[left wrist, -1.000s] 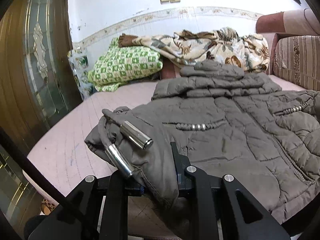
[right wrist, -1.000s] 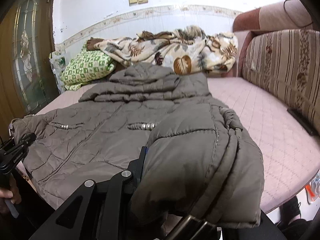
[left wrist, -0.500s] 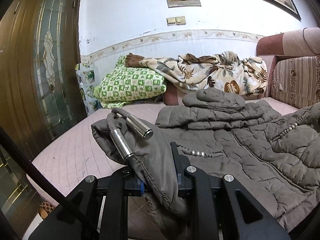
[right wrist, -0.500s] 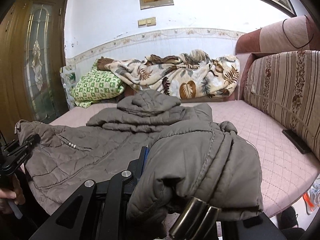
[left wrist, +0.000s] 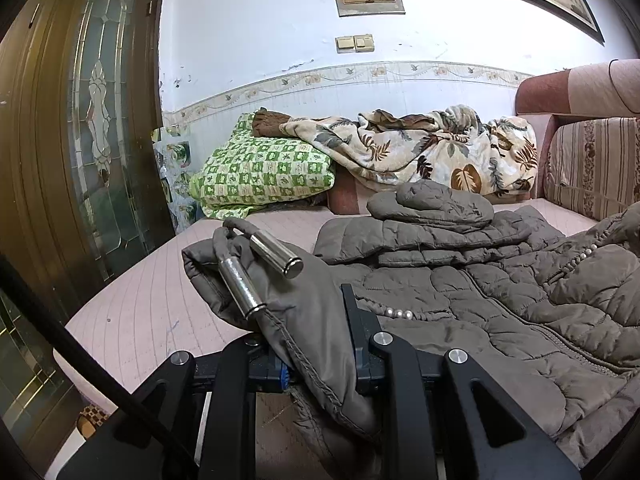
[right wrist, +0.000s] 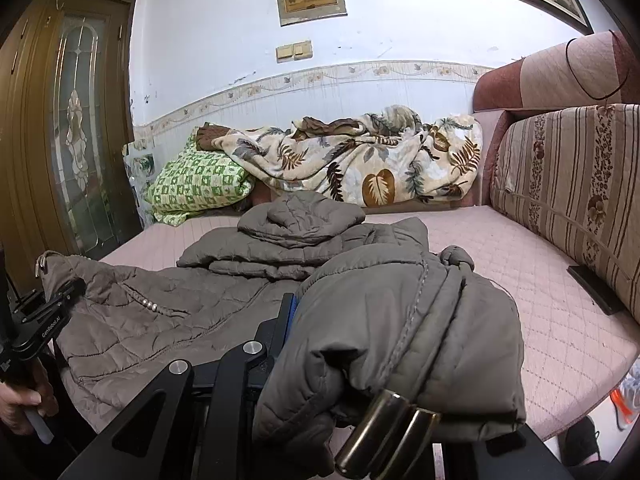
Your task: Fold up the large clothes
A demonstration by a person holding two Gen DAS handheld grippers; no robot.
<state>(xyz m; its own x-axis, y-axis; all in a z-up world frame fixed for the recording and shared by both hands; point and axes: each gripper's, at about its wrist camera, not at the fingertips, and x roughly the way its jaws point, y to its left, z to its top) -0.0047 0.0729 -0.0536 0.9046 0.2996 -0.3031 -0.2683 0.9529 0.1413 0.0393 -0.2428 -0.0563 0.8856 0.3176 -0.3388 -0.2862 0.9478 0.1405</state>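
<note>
- The quilted grey-brown jacket (left wrist: 460, 304) lies front-up on the pink bed (left wrist: 132, 300), hood at 12 o'clock, bead trim on its pockets.
- The left gripper (left wrist: 316, 344) pinches one bottom corner, where metal cord ends (left wrist: 276, 254) dangle; the right gripper (right wrist: 304, 344) pinches the other, fabric bunched over its fingers.
- A leaf-print blanket (right wrist: 360, 160) and a green checked pillow (left wrist: 264, 172) sit beyond, at 12 o'clock.

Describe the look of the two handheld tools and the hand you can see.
Both tools, left tool and right tool, are matte black angular frames with triangular cut-outs, round silver screw heads and blue pads inside. White "GenRobot.AI" lettering marks the left tool's side. A black cable crosses the left view. The bare left hand shows no sleeve.
</note>
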